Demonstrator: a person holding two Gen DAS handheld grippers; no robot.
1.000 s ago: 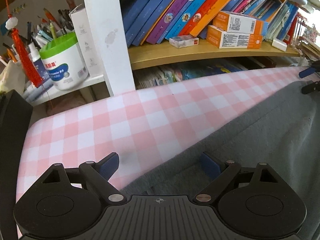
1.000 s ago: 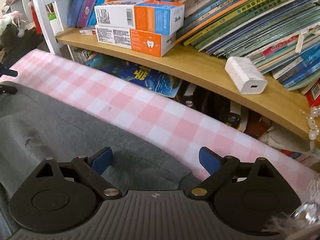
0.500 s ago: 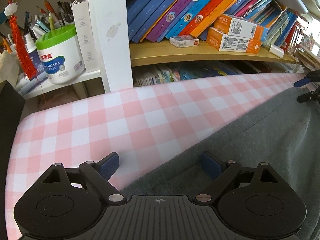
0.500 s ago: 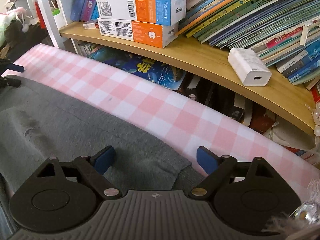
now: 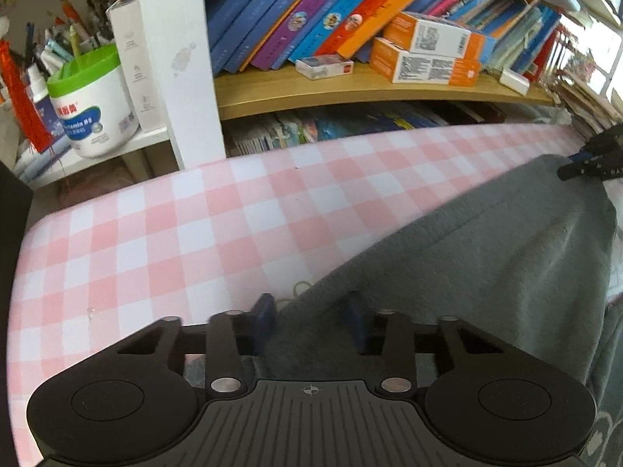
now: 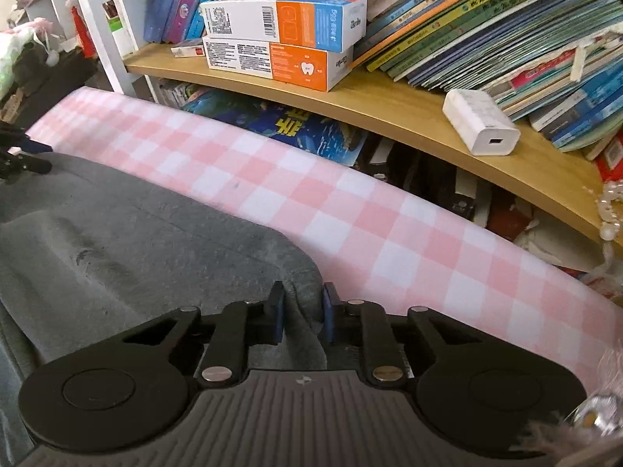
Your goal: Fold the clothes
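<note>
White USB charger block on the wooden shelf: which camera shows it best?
The right wrist view: the white USB charger block sits near and sharp, its port facing the camera. The left wrist view shows it only as a small white block far along the wooden shelf.

garment [image 5: 486, 241]: plain dark grey, lower right of the left wrist view
cloth cover [image 5: 163, 233]: pink and white check, across the middle
shelf board [image 6: 389, 105]: yellowish wood tone
stacked boxes [image 6: 288, 39]: white with orange and blue panels, top centre of the right wrist view
charger [image 6: 479, 120]: white, right of frame
tub [image 5: 91, 105]: white with a green rim, upper left
upright post [image 5: 175, 58]: white
finger pads [image 6: 329, 311]: dark blue on black arms
</note>
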